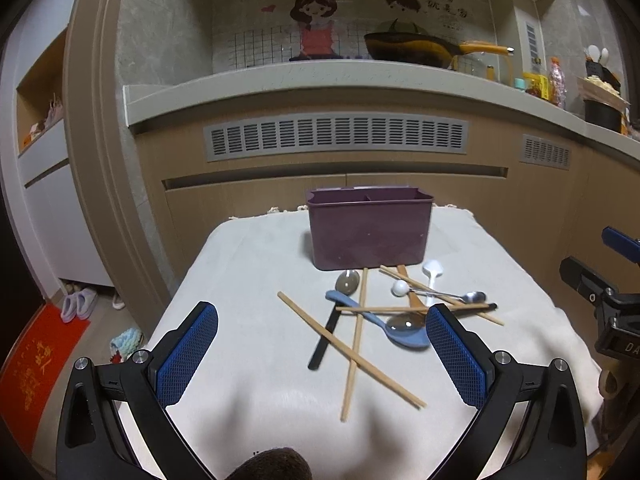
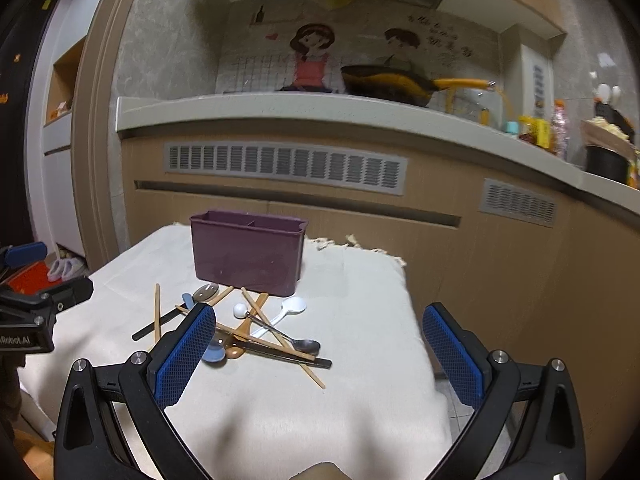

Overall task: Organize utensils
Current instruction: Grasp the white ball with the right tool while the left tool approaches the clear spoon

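Note:
A purple two-compartment utensil holder (image 1: 369, 232) (image 2: 247, 255) stands at the far side of a cloth-covered table (image 1: 256, 288). In front of it lies a heap of utensils: crossed wooden chopsticks (image 1: 352, 354), a blue spoon (image 1: 400, 334), a black-handled metal spoon (image 1: 347, 283), a white plastic spoon (image 1: 433, 270) (image 2: 292, 307), a wooden spoon and a thin metal spoon (image 2: 306, 345). My left gripper (image 1: 322, 318) is open, above the near side of the heap, holding nothing. My right gripper (image 2: 318, 318) is open over the table's right part, also holding nothing.
The table's cloth (image 2: 360, 360) ends in a fringe by the cabinet front (image 2: 440, 264). Behind runs a counter (image 1: 320, 76) with a dark wok (image 1: 412, 48) and jars at the right. Slippers and a red mat (image 1: 36, 368) lie on the floor to the left.

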### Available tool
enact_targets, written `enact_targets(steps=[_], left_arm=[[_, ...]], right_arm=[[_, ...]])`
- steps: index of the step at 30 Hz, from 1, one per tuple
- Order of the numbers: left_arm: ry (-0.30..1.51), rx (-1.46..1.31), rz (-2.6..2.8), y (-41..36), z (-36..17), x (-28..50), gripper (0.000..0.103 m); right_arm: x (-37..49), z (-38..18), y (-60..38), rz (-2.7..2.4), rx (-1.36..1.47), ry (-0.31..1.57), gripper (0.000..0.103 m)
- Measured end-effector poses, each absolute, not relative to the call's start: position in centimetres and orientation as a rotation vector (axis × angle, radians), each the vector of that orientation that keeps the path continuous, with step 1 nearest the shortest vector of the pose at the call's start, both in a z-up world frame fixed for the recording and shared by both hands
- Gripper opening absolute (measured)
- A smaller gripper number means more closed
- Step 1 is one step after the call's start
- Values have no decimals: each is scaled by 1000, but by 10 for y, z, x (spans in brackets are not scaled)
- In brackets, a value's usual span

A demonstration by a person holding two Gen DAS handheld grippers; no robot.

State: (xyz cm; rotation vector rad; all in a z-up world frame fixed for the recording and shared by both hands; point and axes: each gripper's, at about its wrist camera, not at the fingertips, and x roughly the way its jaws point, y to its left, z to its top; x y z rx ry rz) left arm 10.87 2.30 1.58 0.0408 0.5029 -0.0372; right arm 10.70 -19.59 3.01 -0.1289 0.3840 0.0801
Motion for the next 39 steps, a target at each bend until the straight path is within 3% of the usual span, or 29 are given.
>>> enact_targets(steps=[13,17,19,21,22,34,36,39], left_arm=[[656,2,-102,58,-8,212,103],[687,-2,-100,71,-21,228,103],[692,-8,-88,79,-27,230,103],[696,-25,-93,90,-31,232,103],[694,-30,-87,94,-33,231,103],[704,-82,-108,115,-45,242,103],[712,-71,-121,110,-47,243,103],[729,-17,-125,93,-49,247,103]], right_arm=[[213,-15,-140,321,-328,576,99],[244,-31,-118,396,-409,660,59],[262,-40,-109,440,-430,714,49],[275,-49,-102,479,-448,761,32],[279,-53,-99,490,-461,779,29],[314,-88,-89,533,-508,895,27],[316,-88,-92,534,-491,906,21],[314,-84,-100,532,-463,928,21]])
